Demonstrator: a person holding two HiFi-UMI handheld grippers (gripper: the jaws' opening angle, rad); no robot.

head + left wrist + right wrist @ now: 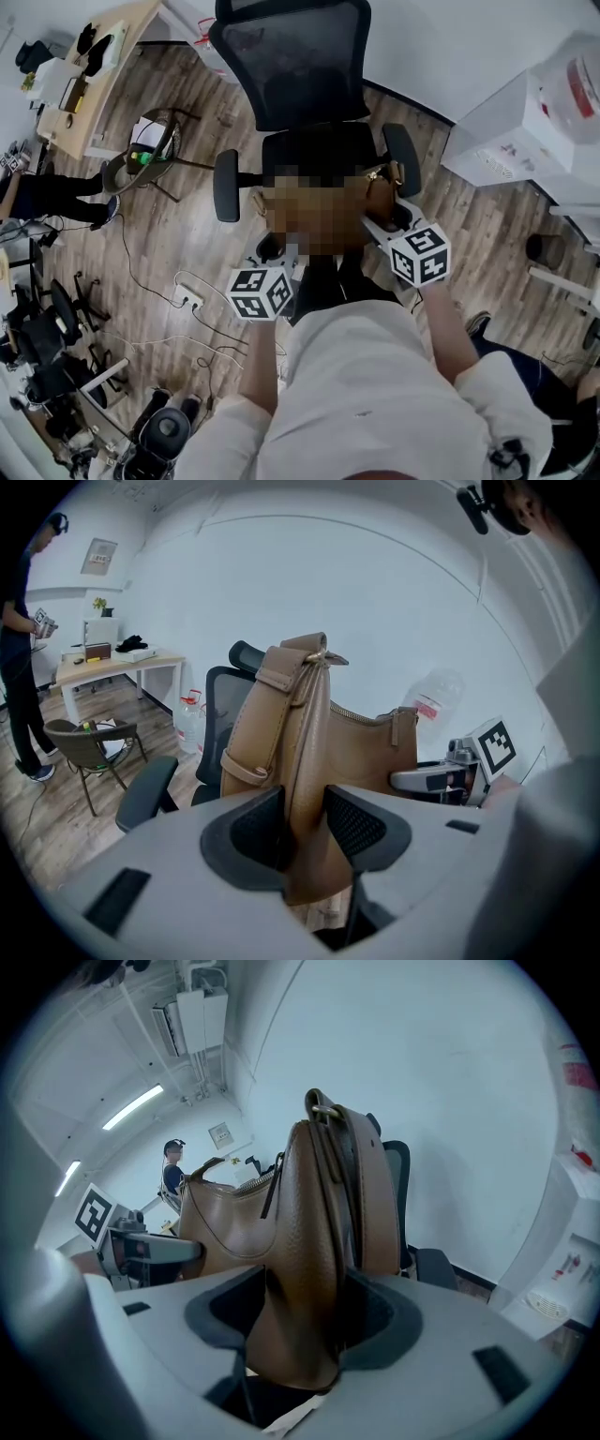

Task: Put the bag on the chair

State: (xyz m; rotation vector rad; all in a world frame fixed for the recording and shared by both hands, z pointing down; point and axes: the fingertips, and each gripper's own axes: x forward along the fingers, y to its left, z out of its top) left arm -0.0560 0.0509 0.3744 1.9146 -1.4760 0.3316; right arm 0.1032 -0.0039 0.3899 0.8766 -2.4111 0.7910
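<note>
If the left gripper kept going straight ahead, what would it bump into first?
The left gripper grips the tan bag; straight on, the bag would probably hit the black office chair first, though depth is unclear.

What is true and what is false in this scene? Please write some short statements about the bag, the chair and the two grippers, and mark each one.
1. The left gripper and the right gripper both grip the bag. True.
2. The bag is black. False: it is tan, with a zip along its top.
3. The chair is a black office chair with a mesh back and armrests. True.
4. The jaws of the right gripper are empty. False: they are shut on one end of the bag.
5. The floor is covered with grey carpet. False: it is made of wood planks.
</note>
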